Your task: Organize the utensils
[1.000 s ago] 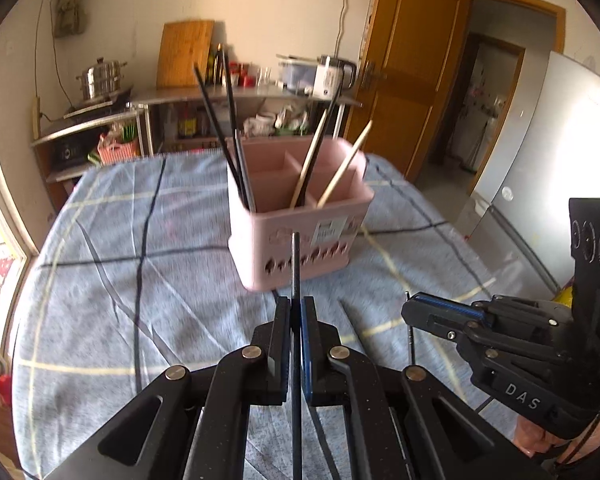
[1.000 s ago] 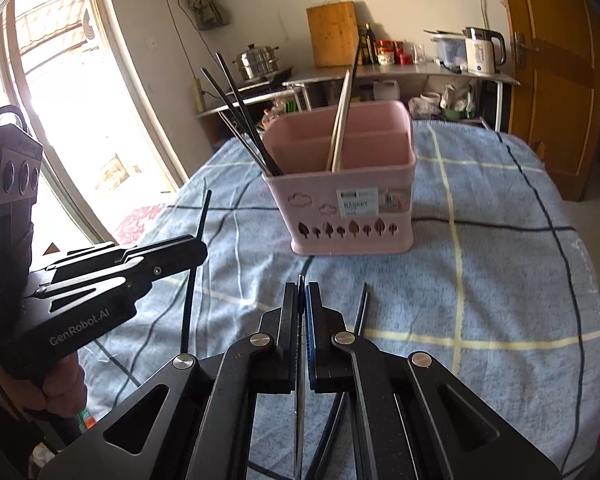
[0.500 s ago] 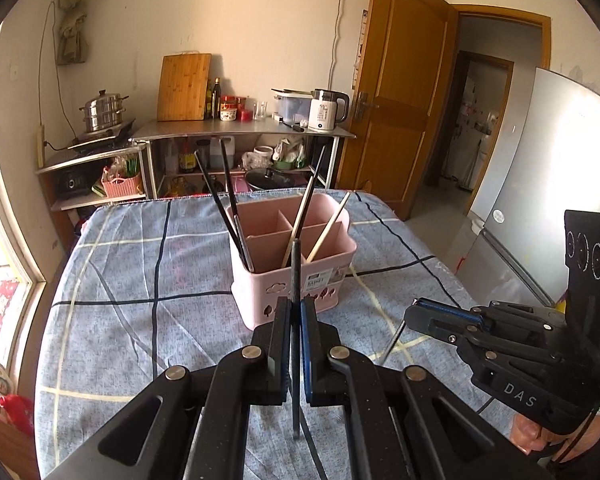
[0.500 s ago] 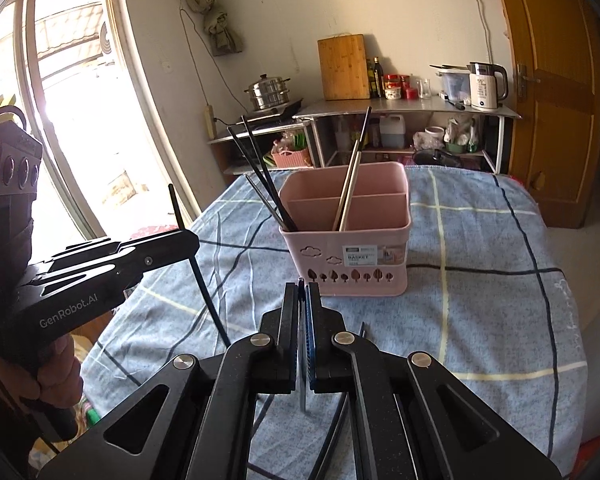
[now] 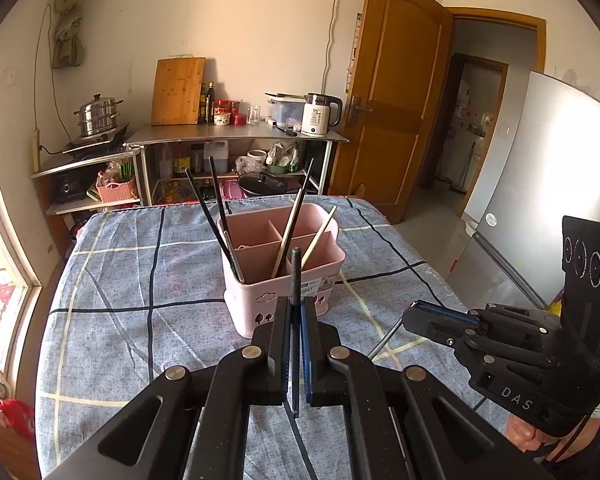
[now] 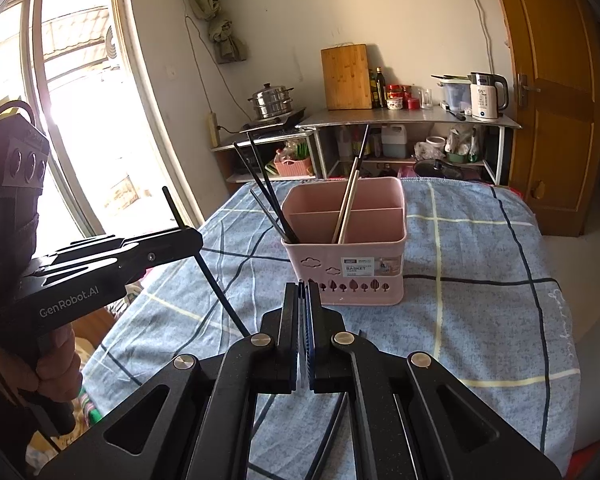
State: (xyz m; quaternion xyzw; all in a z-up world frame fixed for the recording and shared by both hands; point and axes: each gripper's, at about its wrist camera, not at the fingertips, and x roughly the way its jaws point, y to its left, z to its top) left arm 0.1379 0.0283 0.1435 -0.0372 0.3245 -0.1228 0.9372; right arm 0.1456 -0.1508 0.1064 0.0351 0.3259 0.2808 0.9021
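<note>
A pink divided basket (image 5: 260,312) (image 6: 380,288) stands mid-table. Black chopsticks lean in its left compartment and wooden ones (image 5: 288,232) (image 6: 346,208) in a right one. My left gripper (image 5: 296,304) (image 6: 198,238) is shut on a black chopstick (image 5: 296,272) (image 6: 212,276), held in the air in front of the basket. To its right, my right gripper (image 6: 303,288) (image 5: 410,314) is shut on a thin silver chopstick (image 5: 384,344) that hangs below the jaws; in the right wrist view only a pale sliver of it shows.
A blue checked cloth (image 5: 140,280) covers the table. Dark chopsticks (image 6: 332,420) lie on it under the right gripper. Behind stand a metal shelf with a kettle (image 5: 318,120), a cutting board (image 5: 178,92) and a steamer pot (image 5: 98,116). A door and fridge (image 5: 560,200) are to the right.
Both grippers have risen above the cloth, each still shut on its chopstick. The basket now sits lower and farther off in both views, and more of the room shows.
</note>
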